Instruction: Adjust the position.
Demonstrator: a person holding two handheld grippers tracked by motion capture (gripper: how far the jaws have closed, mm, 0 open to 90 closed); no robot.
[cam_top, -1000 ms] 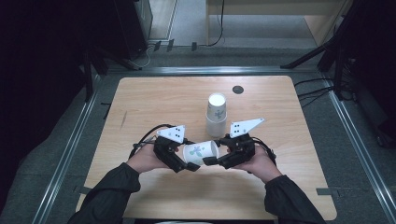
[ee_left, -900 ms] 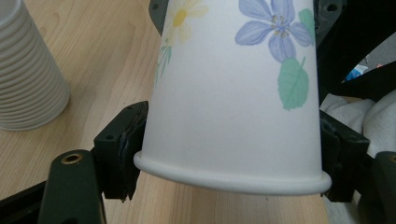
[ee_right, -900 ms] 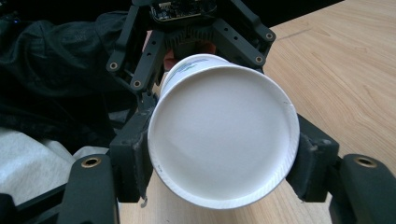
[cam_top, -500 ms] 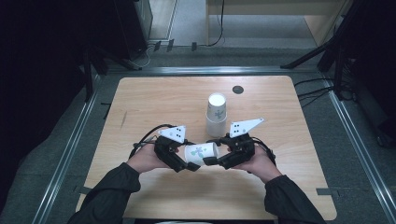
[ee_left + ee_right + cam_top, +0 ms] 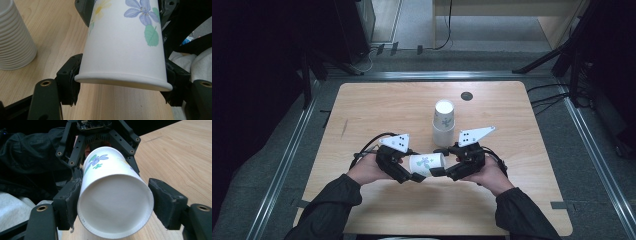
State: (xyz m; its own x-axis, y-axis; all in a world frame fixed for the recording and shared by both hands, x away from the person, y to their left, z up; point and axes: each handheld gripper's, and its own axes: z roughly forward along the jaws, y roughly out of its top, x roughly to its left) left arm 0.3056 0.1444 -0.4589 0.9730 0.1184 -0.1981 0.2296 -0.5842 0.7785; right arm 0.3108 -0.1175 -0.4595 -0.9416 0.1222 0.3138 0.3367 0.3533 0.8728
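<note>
Cup handover over my wooden table

Left gripper has been closing and clamps the paper cup; right gripper has been opening, jaws loose around it; dark floor surrounds.

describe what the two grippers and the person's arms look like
Both the left gripper and the right gripper are black, with bolted linkage jaws and thick black pads. Each carries a pale three-cornered plate with black dots and trails a black cable. The person wears dark long sleeves.

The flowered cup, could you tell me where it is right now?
In the high view the flowered cup lies sideways between the left gripper and right gripper, near the table's front middle, just before the cup stack.
</note>
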